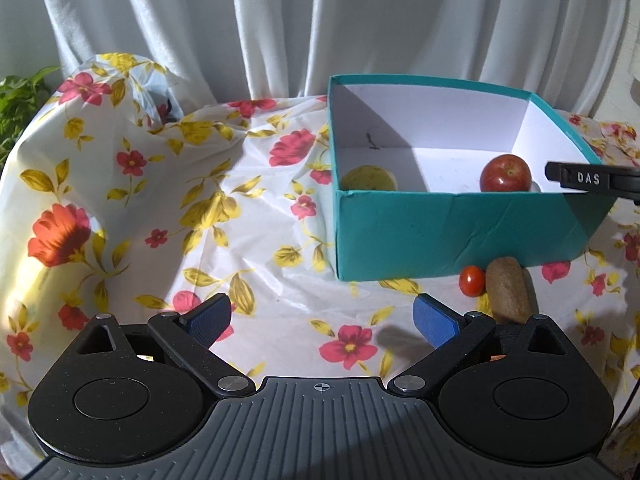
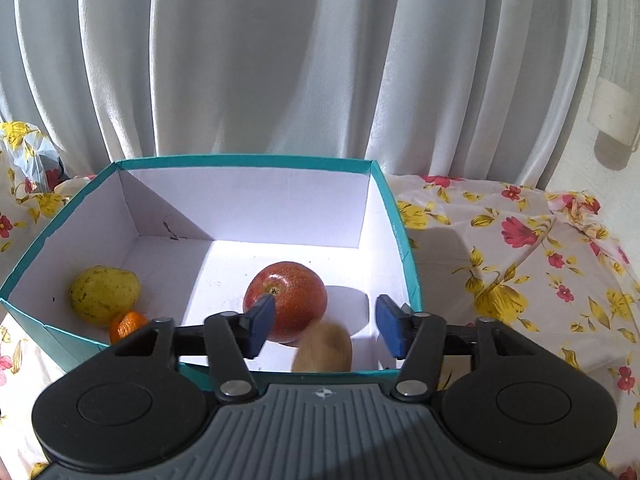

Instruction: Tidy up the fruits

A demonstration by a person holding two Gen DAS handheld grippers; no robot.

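A teal box (image 2: 400,216) with a white inside holds a red apple (image 2: 286,300), a yellow fruit (image 2: 104,294) and a small orange (image 2: 128,326). My right gripper (image 2: 325,328) is open over the box's near right corner. A blurred brown kiwi (image 2: 324,348) sits low between its blue pads, touching neither. My left gripper (image 1: 322,320) is open and empty over the floral cloth, left of and in front of the box (image 1: 440,236). Against the box's front wall lie a second kiwi (image 1: 508,292) and a small tomato (image 1: 472,280). The apple (image 1: 506,174) and the yellow fruit (image 1: 370,178) show over the rim.
A floral plastic cloth (image 1: 248,216) covers the table, bunched into a high fold at the left rear (image 1: 112,92). White curtains (image 2: 280,60) hang close behind. Green leaves (image 1: 20,100) show at the far left. One finger of the right gripper (image 1: 592,178) reaches over the box's right wall.
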